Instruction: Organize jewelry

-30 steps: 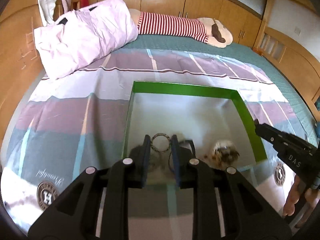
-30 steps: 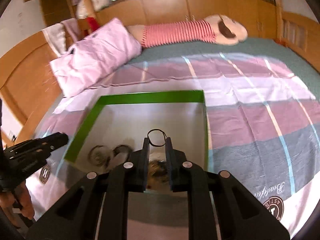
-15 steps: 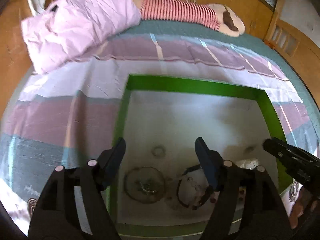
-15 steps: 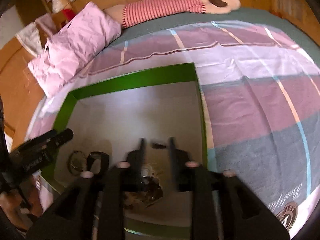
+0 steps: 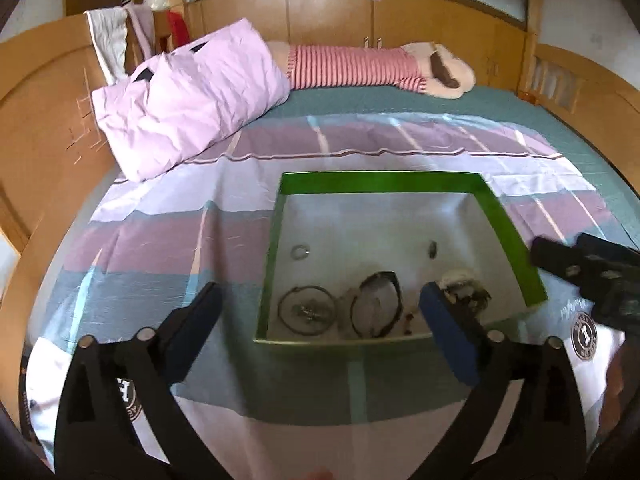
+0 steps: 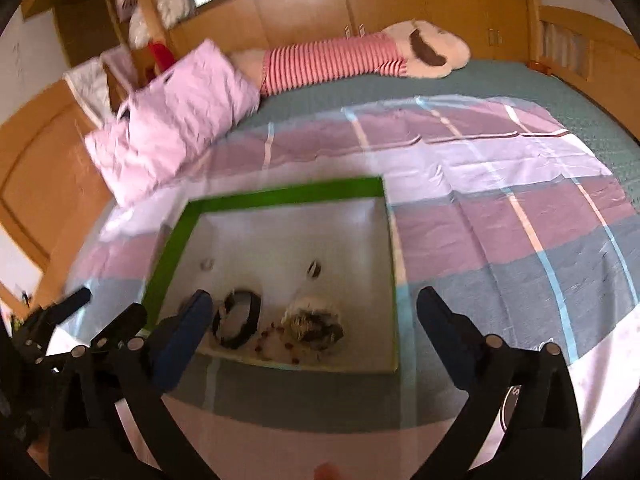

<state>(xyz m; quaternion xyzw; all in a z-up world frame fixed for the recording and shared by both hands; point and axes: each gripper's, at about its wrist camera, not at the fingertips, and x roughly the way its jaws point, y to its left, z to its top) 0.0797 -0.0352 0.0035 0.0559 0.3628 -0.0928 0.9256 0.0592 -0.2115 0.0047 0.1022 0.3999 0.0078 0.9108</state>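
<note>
A green-rimmed tray (image 5: 504, 224) (image 6: 168, 252) with a white floor lies on the bed. In it lie a small silver ring (image 5: 300, 252) (image 6: 207, 264), a dark ring (image 5: 432, 249) (image 6: 314, 269), a thin bangle (image 5: 307, 311), a dark bracelet (image 5: 376, 306) (image 6: 237, 318), a heap of mixed jewelry (image 5: 464, 290) (image 6: 314, 322) and small beads (image 6: 276, 338). My left gripper (image 5: 318, 320) is open and empty above the tray's near edge. My right gripper (image 6: 312, 320) is open and empty, also above the near edge. The right gripper shows at the right of the left view (image 5: 592, 272).
The tray sits on a pink, purple and grey striped sheet (image 5: 160, 248). A pink pillow (image 5: 188, 96) and a striped plush toy (image 5: 360, 66) lie at the head of the bed. Wooden headboard and cabinets (image 5: 328, 12) surround it.
Both grippers were shut on rings a second ago. They opened, left the rings on the tray floor, and have pulled back up and toward me.
</note>
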